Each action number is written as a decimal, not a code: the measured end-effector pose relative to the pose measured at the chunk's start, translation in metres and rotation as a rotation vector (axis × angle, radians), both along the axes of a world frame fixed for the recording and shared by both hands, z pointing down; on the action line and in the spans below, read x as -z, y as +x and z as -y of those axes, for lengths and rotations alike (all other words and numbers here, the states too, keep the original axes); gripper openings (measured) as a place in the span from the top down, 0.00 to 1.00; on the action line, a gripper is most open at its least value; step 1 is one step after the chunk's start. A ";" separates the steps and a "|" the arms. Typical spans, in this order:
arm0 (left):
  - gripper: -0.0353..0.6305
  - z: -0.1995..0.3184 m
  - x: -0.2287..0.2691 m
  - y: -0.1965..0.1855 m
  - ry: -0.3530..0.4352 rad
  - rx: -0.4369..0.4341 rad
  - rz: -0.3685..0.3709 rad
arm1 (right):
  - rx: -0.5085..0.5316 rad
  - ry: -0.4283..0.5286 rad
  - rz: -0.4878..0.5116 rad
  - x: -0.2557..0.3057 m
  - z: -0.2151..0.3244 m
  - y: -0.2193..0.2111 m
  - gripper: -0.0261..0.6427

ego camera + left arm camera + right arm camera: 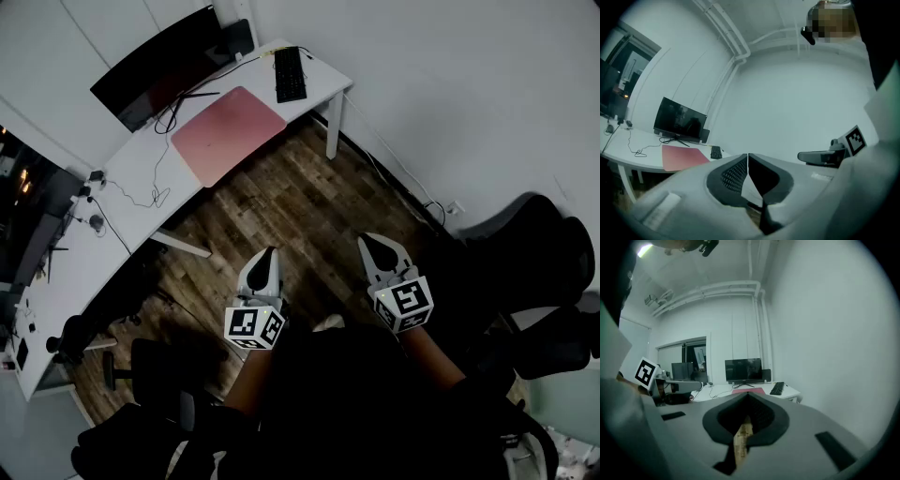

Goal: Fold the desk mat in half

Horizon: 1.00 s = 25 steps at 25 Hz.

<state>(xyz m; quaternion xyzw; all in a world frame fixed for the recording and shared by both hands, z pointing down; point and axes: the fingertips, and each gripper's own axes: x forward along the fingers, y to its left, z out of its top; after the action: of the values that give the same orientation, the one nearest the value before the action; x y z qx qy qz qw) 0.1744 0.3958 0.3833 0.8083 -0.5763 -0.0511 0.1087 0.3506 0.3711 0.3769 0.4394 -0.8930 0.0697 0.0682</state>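
Observation:
The pink desk mat [228,133] lies flat and unfolded on the white desk [141,173], between the monitor and the desk's front edge. It shows small in the left gripper view as the mat [682,157] and in the right gripper view as the mat [748,391]. My left gripper [266,255] and right gripper [375,244] hang over the wooden floor, well short of the desk. Both are shut with nothing between the jaws. Each gripper points toward the desk from a distance.
A curved black monitor [155,66] and a black keyboard [290,73] stand on the desk, with cables [141,192] trailing left. Black office chairs [534,272] sit at the right and another chair [155,375] at the lower left. Wooden floor [300,211] lies between me and the desk.

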 end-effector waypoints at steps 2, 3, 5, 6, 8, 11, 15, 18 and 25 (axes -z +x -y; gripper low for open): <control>0.91 0.000 0.001 0.001 0.003 0.000 0.001 | 0.007 0.006 0.001 0.000 -0.003 0.000 0.97; 0.91 -0.001 0.002 0.002 0.006 0.000 0.002 | 0.010 0.009 0.001 -0.001 -0.004 0.000 0.97; 0.91 -0.002 0.002 0.003 0.013 0.001 0.005 | 0.013 0.012 -0.002 -0.003 -0.006 0.001 0.97; 0.91 -0.003 0.002 0.003 0.015 0.004 0.006 | 0.013 0.012 -0.004 -0.004 -0.007 0.001 0.97; 0.91 -0.006 0.000 0.003 0.015 0.008 0.006 | 0.011 0.011 -0.003 -0.006 -0.009 0.003 0.97; 0.91 -0.009 -0.002 0.003 0.012 0.012 0.008 | 0.009 0.004 0.004 -0.008 -0.012 0.007 0.97; 0.91 -0.011 -0.005 0.007 0.008 0.017 0.007 | 0.006 0.002 0.003 -0.013 -0.015 0.014 0.97; 0.91 -0.015 -0.007 0.012 0.009 0.013 0.004 | -0.006 0.001 0.010 -0.016 -0.018 0.020 0.97; 0.91 -0.027 -0.006 0.025 0.032 -0.010 -0.027 | 0.018 -0.013 0.082 -0.015 -0.023 0.034 0.96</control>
<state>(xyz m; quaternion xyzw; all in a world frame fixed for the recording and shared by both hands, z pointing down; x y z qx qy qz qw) 0.1989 0.4226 0.3893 0.8119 -0.5701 -0.0705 0.1039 0.3843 0.3943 0.3920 0.4275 -0.8986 0.0929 0.0351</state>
